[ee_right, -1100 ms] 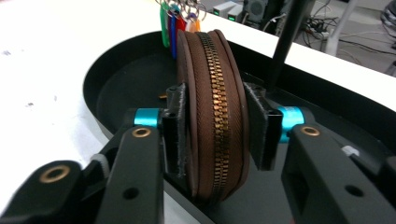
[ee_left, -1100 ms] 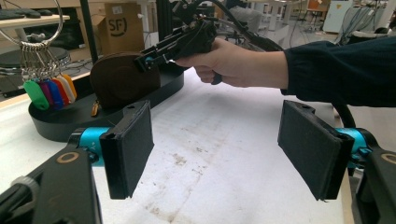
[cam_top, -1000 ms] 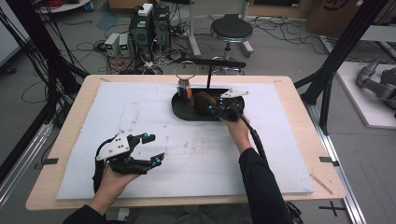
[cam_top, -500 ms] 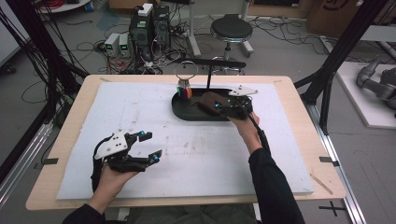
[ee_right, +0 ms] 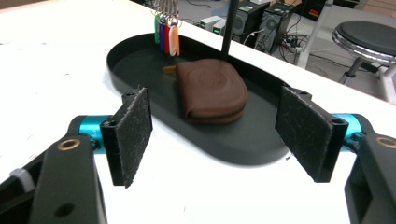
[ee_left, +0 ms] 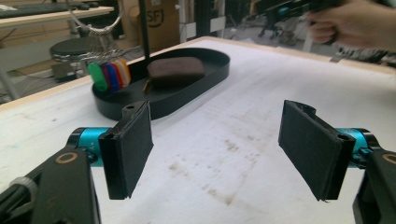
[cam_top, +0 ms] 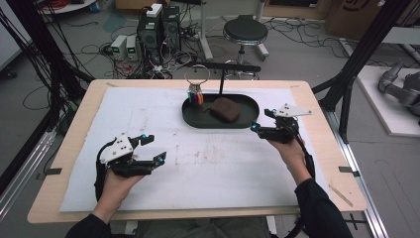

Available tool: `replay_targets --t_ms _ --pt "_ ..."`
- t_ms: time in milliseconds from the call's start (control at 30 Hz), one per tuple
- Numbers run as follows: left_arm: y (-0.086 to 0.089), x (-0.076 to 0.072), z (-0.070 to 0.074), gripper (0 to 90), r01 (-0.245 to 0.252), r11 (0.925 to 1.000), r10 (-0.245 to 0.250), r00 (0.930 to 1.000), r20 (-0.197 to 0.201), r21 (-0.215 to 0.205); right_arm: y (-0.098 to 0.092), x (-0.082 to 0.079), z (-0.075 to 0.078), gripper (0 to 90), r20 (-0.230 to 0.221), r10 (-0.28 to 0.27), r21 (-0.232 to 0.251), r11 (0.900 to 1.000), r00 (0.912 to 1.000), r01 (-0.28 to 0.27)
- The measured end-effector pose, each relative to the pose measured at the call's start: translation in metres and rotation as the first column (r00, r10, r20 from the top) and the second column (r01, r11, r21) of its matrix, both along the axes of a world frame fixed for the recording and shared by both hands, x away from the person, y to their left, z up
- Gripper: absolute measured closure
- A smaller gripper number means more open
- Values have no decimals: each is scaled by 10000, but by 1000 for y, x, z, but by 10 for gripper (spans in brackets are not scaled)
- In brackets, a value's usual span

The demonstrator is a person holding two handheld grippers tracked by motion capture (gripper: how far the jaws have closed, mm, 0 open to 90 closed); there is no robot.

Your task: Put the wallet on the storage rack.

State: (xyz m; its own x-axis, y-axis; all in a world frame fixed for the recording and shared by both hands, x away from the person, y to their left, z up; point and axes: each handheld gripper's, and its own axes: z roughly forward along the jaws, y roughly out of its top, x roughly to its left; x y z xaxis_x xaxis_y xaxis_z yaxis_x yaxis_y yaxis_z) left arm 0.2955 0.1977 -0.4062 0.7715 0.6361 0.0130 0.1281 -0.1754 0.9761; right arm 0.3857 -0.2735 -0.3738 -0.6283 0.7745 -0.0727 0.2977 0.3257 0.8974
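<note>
Wooden table [cam_top: 317, 99] under white stained mat [cam_top: 163, 114]. Black oval tray [cam_top: 225, 121] at mat's far centre. Brown soft leather pouch [ee_right: 212, 91] lies inside tray, right of bunch of coloured key tags [ee_right: 166, 28] on ring. Right gripper [ee_right: 215, 126] just beside tray's right end, jaws wide, empty. Left gripper [ee_left: 219, 142] over near-left mat, jaws wide, empty.

High view: fixed overhead, looks fwd and down, takes in the whole table [cam_top: 74, 106]. Left tongs [ee_left: 217, 149] cam: low, faces across the table toward the black tray [ee_left: 205, 70], mid-distance. Right tongs [ee_right: 212, 142] cam: low, close to that tray. All 3 share tray + brown pouch [ee_right: 212, 91].
</note>
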Motion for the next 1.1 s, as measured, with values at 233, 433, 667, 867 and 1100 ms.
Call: replay_targets --t_ms 233,433,667,867,1100 --pt "9 4 -1 259 -581 9978 579 9983 75 312 -30 -36 -7 255 -9 89 900 9959 10000 -88" --pt "17 6 -2 259 -972 9938 966 9952 131 540 -54 -49 -19 220 -87 -279 1339 9906 9996 288" --pt "24 6 -3 259 -1246 9910 1241 9922 129 496 -72 -48 -26 210 -369 -492 1767 9827 9981 550" --pt "25 7 -3 259 -1293 9900 1287 9916 149 556 -76 -47 -28 209 -419 -577 1669 9839 9975 639" --pt "29 7 -4 259 -1420 9884 1416 9899 118 537 -77 -45 -29 209 -407 -609 1540 9858 9973 665"
